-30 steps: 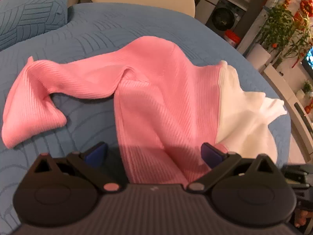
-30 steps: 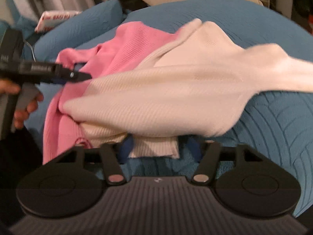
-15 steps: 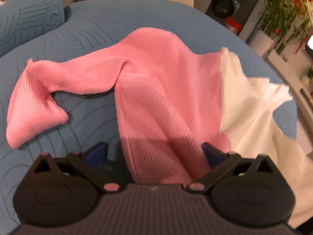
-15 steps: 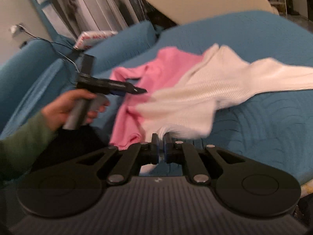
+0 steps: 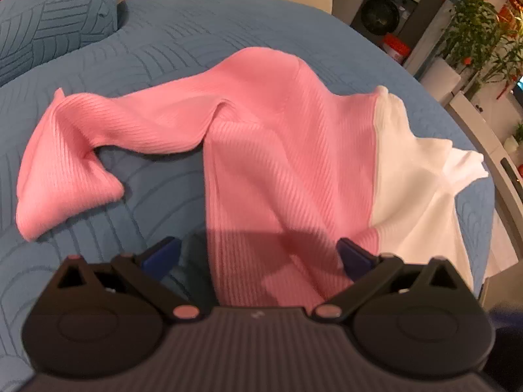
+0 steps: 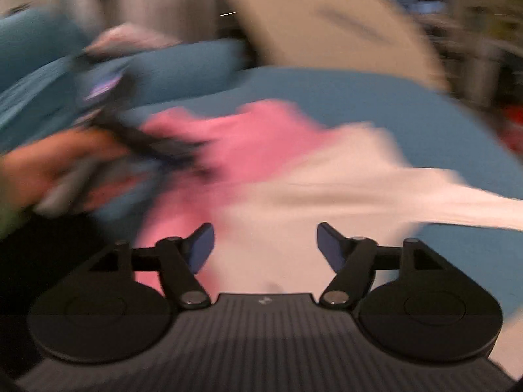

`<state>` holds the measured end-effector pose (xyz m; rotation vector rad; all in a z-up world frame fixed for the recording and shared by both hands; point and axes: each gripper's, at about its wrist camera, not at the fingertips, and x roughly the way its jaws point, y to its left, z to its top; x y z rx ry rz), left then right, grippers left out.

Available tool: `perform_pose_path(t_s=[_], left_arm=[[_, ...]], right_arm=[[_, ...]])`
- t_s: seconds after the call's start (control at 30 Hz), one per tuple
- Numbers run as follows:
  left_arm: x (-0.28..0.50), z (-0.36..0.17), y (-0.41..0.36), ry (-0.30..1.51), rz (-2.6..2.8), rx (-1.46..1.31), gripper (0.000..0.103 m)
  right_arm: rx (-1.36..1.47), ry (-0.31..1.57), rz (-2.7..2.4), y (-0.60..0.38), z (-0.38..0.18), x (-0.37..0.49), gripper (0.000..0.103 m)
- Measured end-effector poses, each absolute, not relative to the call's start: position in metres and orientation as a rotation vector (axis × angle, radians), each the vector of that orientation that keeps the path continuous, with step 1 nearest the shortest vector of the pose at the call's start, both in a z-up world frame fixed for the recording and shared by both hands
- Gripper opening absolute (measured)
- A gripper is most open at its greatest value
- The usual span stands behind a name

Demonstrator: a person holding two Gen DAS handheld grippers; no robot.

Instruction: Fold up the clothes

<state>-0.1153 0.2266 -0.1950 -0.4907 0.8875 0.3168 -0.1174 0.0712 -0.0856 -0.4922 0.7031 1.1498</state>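
The left tool [image 5: 258, 258] stands wide open over the hem of the pink-and-white ribbed knit sweater [image 5: 278, 163], gripping nothing. The right tool [image 6: 265, 245], jaws just opened, hovers empty above its white half. The sweater sprawls across the blue quilted bed [image 5: 196, 39].

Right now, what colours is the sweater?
The sweater is pink ribbed knit with a white section on one side; the left wrist view shows it best.

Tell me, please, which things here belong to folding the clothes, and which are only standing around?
For the job:
- pink and white sweater
- left gripper, open
- right gripper, jaws just opening, gripping nothing
- blue bedspread

Standing around:
- blue pillow
- washing machine
- potted plants
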Motion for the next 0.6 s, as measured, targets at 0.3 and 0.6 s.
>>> perform_pose_path(t_s=[0.3,0.6], left_arm=[[-0.125,-0.18,0.228,0.769,0.325,-0.489,0.095],[-0.16,-0.126,0.192,0.343,0.452,-0.208,0.103]], right_arm=[[-0.797,0.553,1.229,0.135,-0.169,-0.172,0.068],[-0.563,0.823,1.532,0.109,-0.128,-0.164,0.021]])
